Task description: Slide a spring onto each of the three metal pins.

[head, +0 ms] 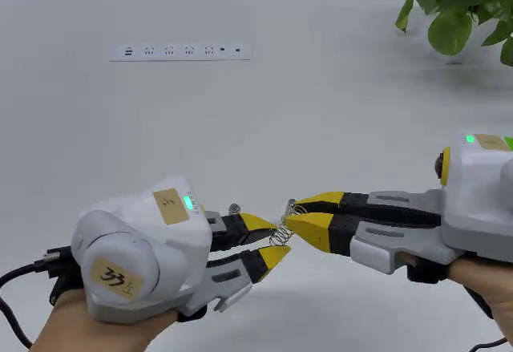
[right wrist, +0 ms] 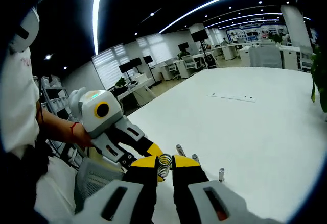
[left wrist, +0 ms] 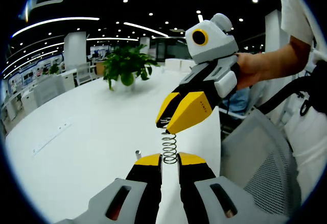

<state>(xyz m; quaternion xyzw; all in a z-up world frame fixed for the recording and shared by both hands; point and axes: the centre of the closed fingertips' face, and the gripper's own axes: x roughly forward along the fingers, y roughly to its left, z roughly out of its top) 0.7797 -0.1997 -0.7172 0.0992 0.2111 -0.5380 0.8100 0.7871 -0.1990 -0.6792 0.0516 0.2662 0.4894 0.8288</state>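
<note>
Spring (left wrist: 169, 143) gripped at both ends by two tools, in the air above the desk (head: 321, 111).

Left tool (head: 275, 240) has its jaws closed to a narrow gap on one end of the coil, and the right tool (head: 290, 213) pinches the other end between its yellow tips, so the spring spans the short space between them. It is a thin, bright wire coil, small and open-wound, and looks slightly drawn out. Pulling the tools apart would likely stretch it out of shape. If one side lets go under that tension, it could flick off the desk. Below, in the right gripper view, three short upright pins (right wrist: 194, 157) stand close together on the white top. A careless descent could knock one. Farther off lie a power strip (head: 180, 51) and a plant (head: 457, 7).
</note>
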